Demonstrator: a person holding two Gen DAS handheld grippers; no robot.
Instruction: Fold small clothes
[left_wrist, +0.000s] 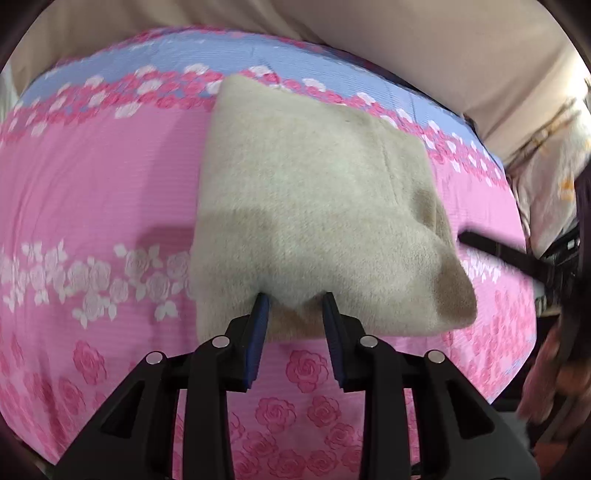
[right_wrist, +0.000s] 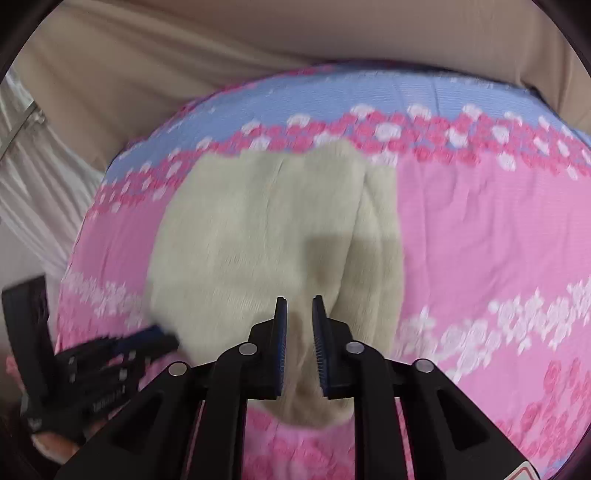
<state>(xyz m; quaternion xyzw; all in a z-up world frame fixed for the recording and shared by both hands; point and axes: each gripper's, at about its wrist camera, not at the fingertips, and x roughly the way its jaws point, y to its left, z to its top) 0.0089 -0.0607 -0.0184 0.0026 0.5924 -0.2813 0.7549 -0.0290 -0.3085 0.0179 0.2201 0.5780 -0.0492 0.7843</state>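
A small beige fleece garment (left_wrist: 314, 206) lies folded on a pink floral bedsheet (left_wrist: 92, 192). My left gripper (left_wrist: 295, 301) is at its near edge, jaws apart with a bump of fleece between the fingertips. In the right wrist view the garment (right_wrist: 258, 229) fills the middle, and my right gripper (right_wrist: 299, 301) is over its near end with jaws slightly apart and fleece between the pads. The right gripper also shows in the left wrist view (left_wrist: 517, 258) at the garment's right corner. The left gripper shows in the right wrist view (right_wrist: 147, 339) at the garment's left edge.
The sheet has a blue band (left_wrist: 221, 55) with rose borders at the far side. Beige fabric (left_wrist: 406, 44) lies beyond the bed. A pale curtain (right_wrist: 33, 184) hangs at the left of the right wrist view.
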